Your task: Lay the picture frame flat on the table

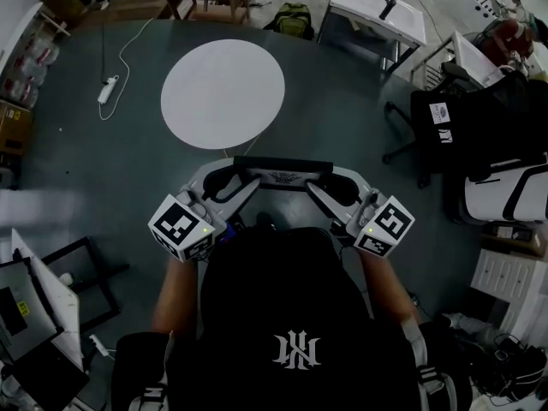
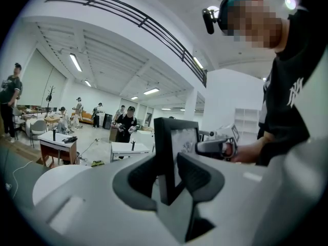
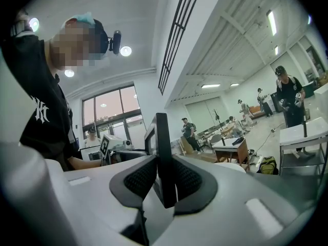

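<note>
Head view: left gripper [image 1: 242, 181], right gripper [image 1: 324, 183] clamp picture frame [image 1: 283, 173] ends.

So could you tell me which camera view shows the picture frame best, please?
The left gripper view: the picture frame turns part of its front toward it, print visible. The right gripper view shows it edge-on; the head view shows only its top edge.

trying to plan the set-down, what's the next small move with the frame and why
Probably carry it forward: the left gripper and right gripper each clamp an end of the picture frame close to the body, and the round table lies ahead, not beneath it.
</note>
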The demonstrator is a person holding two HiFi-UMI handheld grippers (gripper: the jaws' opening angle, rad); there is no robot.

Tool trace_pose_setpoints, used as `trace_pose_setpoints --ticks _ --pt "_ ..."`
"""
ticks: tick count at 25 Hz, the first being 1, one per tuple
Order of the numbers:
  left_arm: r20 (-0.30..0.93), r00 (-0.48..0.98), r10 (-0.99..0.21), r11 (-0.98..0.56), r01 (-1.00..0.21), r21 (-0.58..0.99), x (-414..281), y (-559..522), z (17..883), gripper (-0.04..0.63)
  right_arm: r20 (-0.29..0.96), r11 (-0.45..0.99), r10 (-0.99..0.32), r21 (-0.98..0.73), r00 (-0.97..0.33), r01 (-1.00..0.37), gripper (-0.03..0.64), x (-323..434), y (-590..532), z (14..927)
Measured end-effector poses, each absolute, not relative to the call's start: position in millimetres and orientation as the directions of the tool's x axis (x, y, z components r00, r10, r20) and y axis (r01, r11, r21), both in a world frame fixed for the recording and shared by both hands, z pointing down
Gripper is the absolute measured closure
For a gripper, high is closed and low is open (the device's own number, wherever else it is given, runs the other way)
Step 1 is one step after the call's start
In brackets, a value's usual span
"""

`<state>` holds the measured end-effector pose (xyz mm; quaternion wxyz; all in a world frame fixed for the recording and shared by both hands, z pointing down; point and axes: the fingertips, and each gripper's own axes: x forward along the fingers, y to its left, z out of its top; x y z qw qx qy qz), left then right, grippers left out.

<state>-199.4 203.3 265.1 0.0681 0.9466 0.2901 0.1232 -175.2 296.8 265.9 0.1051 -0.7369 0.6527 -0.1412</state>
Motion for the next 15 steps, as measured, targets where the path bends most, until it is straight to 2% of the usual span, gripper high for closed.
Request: trace_pose_setpoints --ticks 15 --pt "0.196 0.841 0.504 -0.857 0.46 0.232 -164 165 283 0.472 0.09 -0.062 -0.995 -0.335 0.034 -0.94 0.531 -131 256 280"
